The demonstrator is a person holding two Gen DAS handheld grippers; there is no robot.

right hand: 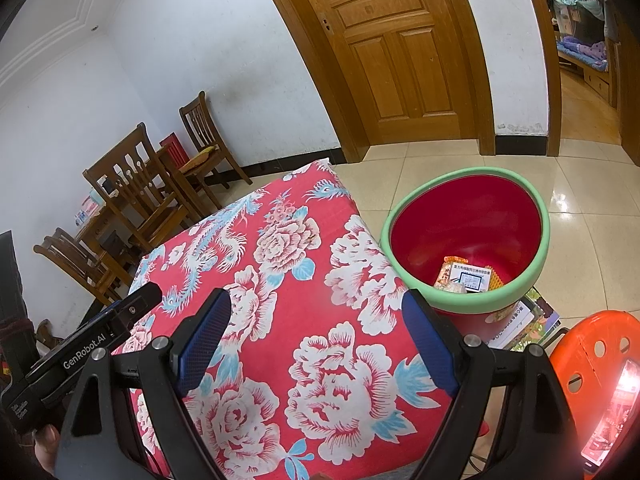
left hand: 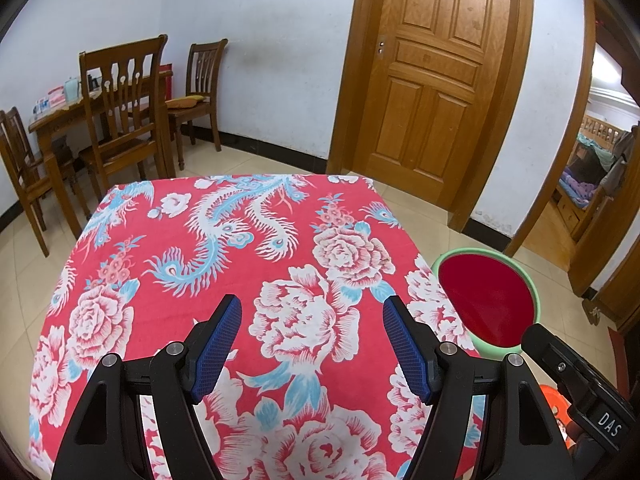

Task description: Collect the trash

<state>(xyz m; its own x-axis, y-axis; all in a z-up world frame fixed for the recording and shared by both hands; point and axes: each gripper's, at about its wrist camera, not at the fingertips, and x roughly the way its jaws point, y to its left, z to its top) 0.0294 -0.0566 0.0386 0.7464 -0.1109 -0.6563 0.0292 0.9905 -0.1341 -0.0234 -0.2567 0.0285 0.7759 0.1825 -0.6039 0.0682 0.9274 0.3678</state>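
I hold both claws released and empty over the floral tablecloth, my left gripper and my right gripper each spread wide, holding nothing. The trash, a few packets and a printed card, lies in the bottom of the red bin, which stands on the floor just beside the cloth's right edge. Past the bin sit stacked books and an orange stool; nothing blocks the bin's mouth.
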